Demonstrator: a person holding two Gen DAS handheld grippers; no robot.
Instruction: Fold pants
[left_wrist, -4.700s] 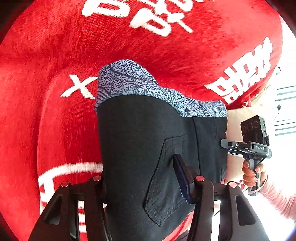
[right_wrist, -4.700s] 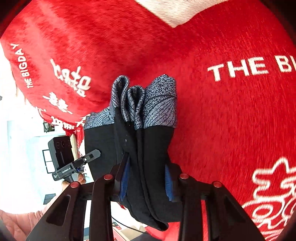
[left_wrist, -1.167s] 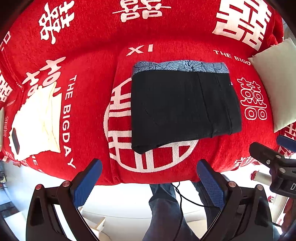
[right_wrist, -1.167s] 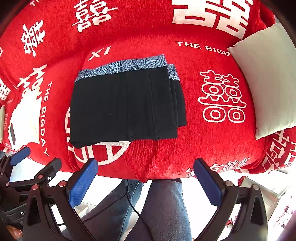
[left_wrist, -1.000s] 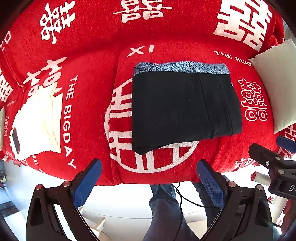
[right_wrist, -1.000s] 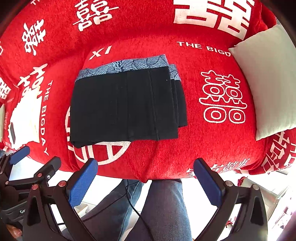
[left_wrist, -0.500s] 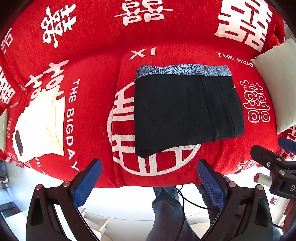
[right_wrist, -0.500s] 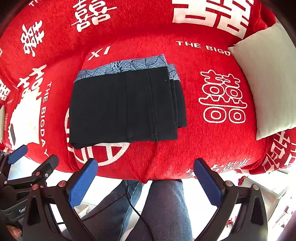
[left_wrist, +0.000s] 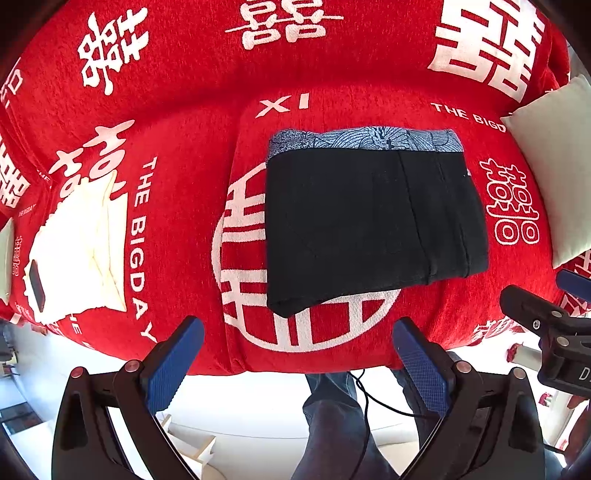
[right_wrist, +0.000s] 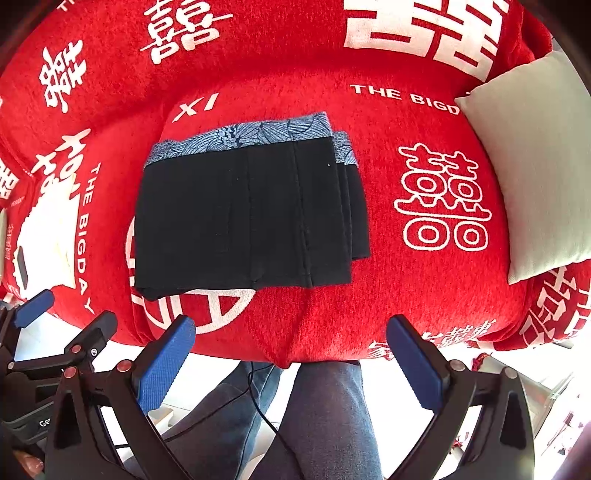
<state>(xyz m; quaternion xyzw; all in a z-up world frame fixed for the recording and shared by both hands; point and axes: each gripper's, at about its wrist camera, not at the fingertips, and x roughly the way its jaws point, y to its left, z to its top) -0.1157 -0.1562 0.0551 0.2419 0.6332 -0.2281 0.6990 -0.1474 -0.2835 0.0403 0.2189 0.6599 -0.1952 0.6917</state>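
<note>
The black pants (left_wrist: 369, 221) lie folded into a flat rectangle on the red sofa cover (left_wrist: 184, 92), with a blue patterned lining strip along the far edge. They also show in the right wrist view (right_wrist: 247, 218). My left gripper (left_wrist: 295, 354) is open and empty, held back off the sofa's front edge. My right gripper (right_wrist: 291, 354) is open and empty, also back from the front edge. The right gripper appears at the right of the left wrist view (left_wrist: 554, 332), and the left gripper at the lower left of the right wrist view (right_wrist: 44, 332).
A pale cushion (right_wrist: 535, 166) rests at the right end of the sofa. A folded cream cloth (left_wrist: 77, 251) with a dark phone-like object (left_wrist: 36, 286) lies at the left. The person's legs in jeans (right_wrist: 314, 413) and a cable hang below the sofa edge.
Earlier both grippers were shut on the pants and held them up. Now the pants lie folded on the sofa and both grippers are open and drawn back. Over the last second little has moved.
</note>
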